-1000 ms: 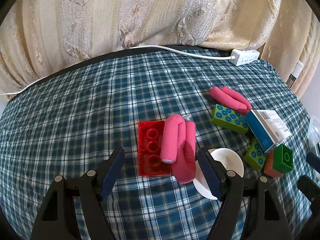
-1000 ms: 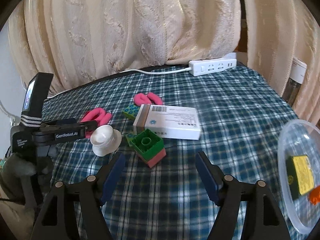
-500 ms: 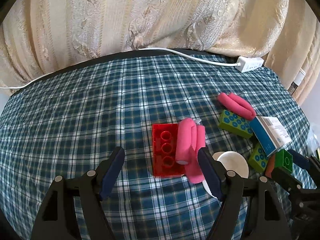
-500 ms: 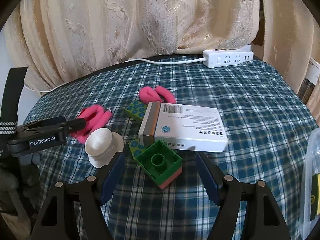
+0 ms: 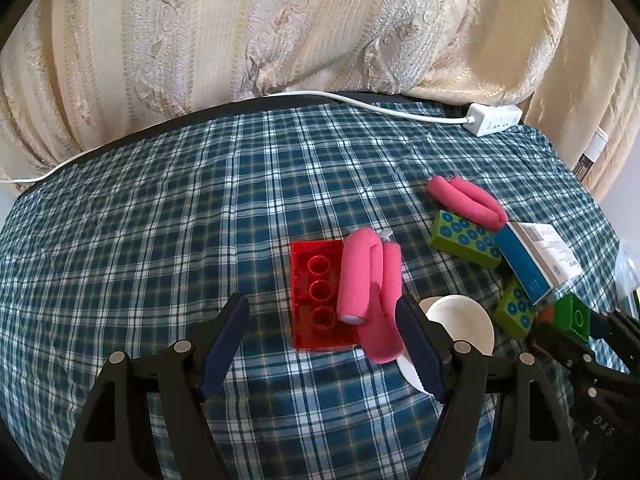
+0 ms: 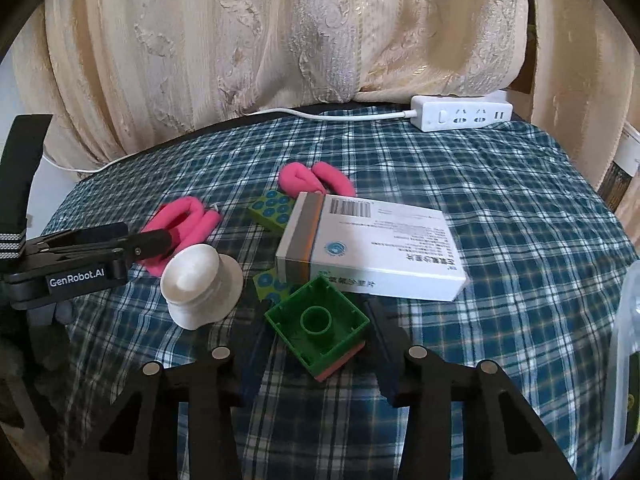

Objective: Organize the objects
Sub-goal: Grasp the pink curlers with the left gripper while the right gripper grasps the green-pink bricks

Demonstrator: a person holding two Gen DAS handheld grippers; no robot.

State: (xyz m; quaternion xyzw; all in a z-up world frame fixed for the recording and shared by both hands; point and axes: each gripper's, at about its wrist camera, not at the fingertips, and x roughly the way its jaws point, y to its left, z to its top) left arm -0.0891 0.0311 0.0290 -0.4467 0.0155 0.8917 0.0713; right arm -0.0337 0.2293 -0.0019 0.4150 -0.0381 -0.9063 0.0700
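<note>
My right gripper [image 6: 318, 344] is closing its jaws on a green block [image 6: 318, 324] stacked on a pink block, and the pads touch its two side corners. A white medicine box [image 6: 372, 248] lies just behind that block, with a white knob-shaped piece [image 6: 200, 284] to its left. My left gripper [image 5: 320, 312] stands open above a red brick [image 5: 316, 292] with a pink foam roller [image 5: 360, 280] lying across its right side. Nothing sits between the left gripper's pads. In the left wrist view the green block [image 5: 576, 318] shows at the far right.
Two green bricks with blue dots [image 5: 464, 240] [image 5: 516, 312] and a second pink roller [image 5: 464, 200] lie near the box. A white power strip [image 6: 460, 118] sits at the table's back edge by the curtain. A clear plastic container [image 6: 628, 360] stands at the right edge.
My right gripper came forward and down to the green block, and its jaws narrowed from wide open onto the block. The left gripper stays open over the red brick.
</note>
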